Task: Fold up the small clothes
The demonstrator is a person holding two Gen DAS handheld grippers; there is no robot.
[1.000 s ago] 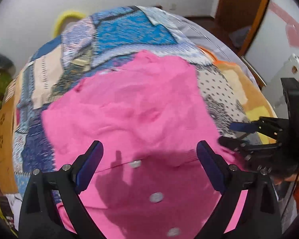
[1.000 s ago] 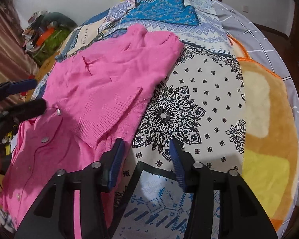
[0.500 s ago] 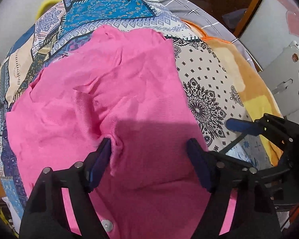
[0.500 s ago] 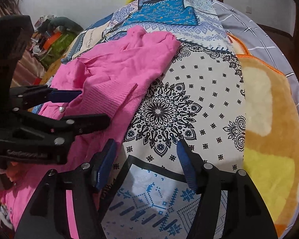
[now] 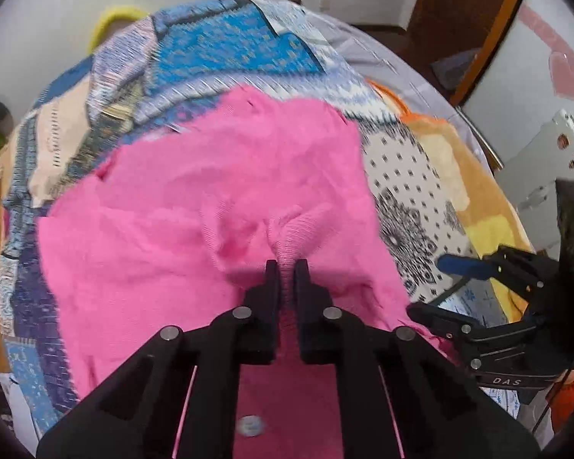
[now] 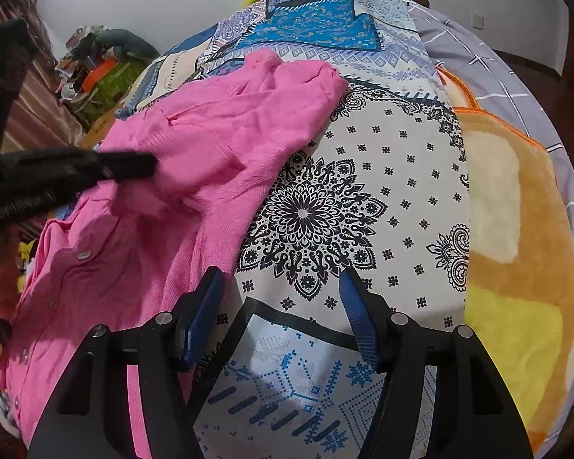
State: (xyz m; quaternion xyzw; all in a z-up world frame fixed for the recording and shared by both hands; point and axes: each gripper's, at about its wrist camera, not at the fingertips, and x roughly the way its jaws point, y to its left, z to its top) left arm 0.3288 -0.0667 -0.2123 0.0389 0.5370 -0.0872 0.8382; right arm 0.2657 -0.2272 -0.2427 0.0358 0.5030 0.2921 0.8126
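A pink knit cardigan (image 5: 195, 199) with small round buttons lies spread on a patterned bed cover (image 5: 225, 53). My left gripper (image 5: 286, 264) is shut on a pinched ridge of its ribbed cuff near the middle of the garment. In the right wrist view the same cardigan (image 6: 225, 130) covers the left side, and the left gripper (image 6: 141, 166) reaches in from the left, its tip on a fold. My right gripper (image 6: 281, 279) stands open over the cover beside the cardigan's right edge, with nothing between its blue pads. It also shows as the right gripper (image 5: 436, 287) at the right of the left wrist view.
The bed cover (image 6: 363, 176) carries a black mandala print, and an orange and yellow blanket (image 6: 516, 229) lies to its right. Clutter (image 6: 95, 72) is piled by the wall at the far left. A wooden door (image 5: 459, 11) and a white appliance (image 5: 547, 160) stand beyond the bed.
The left gripper went from wide open over the cardigan to shut on a fold of the cuff. The right gripper widened slightly and stayed in place.
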